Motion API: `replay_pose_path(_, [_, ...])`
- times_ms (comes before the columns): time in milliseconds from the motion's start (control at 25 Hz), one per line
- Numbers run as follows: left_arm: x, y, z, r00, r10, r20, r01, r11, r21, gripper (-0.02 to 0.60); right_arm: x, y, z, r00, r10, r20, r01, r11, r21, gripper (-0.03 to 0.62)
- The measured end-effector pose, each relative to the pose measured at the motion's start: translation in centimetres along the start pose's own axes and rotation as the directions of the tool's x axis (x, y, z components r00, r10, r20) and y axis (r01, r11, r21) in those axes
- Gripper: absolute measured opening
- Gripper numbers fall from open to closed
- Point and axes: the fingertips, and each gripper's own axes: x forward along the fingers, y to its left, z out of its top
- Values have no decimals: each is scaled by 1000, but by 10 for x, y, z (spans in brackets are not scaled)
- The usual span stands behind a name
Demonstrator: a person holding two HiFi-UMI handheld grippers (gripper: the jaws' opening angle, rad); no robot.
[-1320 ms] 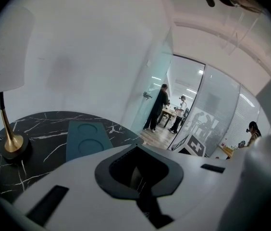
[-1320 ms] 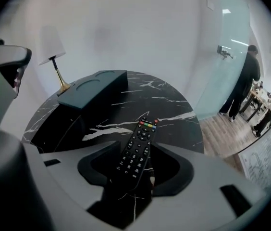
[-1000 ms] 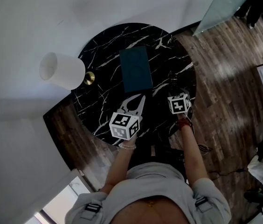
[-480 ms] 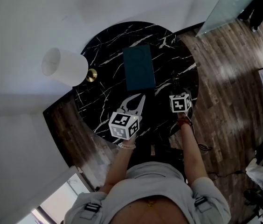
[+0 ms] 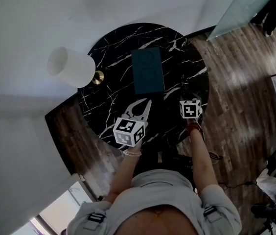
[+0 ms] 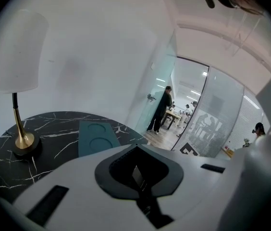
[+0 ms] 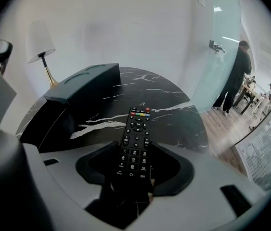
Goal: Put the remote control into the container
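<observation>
Remote control (image 7: 135, 143) is not yet put into the container (image 5: 148, 71); it is held over the near right part of the round black marble table (image 5: 109, 89). Against the head view pictures of one second ago, almost nothing is changed: only the picture itself is shifted a little, and both tongs are found at the same places over the table. From this it is judged that the grasp is already made but the carrying to the container is not begun.

A white lamp (image 5: 69, 67) is placed at the left edge of the table, well apart from the container. The dark teal container is set near the middle, toward the far side. Two round hollows are seen on its top, and it cannot be told where it opens.

The left gripper (image 6: 135, 147) is closed with nothing in it, near the front edge. The right gripper (image 7: 136, 154) is clamped on the lower part of the remote control, with the button face up and the coloured buttons pointed forward.

Bare marble is left between the remote control and the container, so a free way is expected. The right table edge is close, and a drop there would end on the wooden floor (image 5: 236, 82).
</observation>
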Motion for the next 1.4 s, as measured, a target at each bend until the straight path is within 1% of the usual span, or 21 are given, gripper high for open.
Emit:
replay_pose_path(160, [-6, 1, 1, 1000, 11, 5, -11, 1000, 0, 6, -1, 1, -4, 1000, -2, -2, 2, 1000, -17, 215])
replay_pose_path(400, [-14, 4, 0, 1000, 23, 10, -23, 1000, -2, 6, -13, 15, -2, 999, 33, -2, -33, 997, -63, 215])
replay_pose_path(720, [-18, -5, -4, 1000, 8, 12, -8, 1000, -6, 6, -25, 21, 1, 998, 61, 21, -59, 996, -61, 215])
replay_pose_path(880, [-20, -9, -6, 1000, 5, 13, -5, 1000, -4, 6, -37, 24, 5, 996, 78, 48, -75, 996, -48, 215])
replay_pose_path(1120, [-24, -7, -6, 1000, 9, 13, -9, 1000, -2, 6, -63, 40, 23, 988, 114, 109, -106, 992, -71, 215])
replay_pose_path(1400, [-28, -4, -8, 1000, 13, 14, -13, 1000, 1, 6, -88, 69, 42, 969, 186, 161, -173, 980, -94, 215])
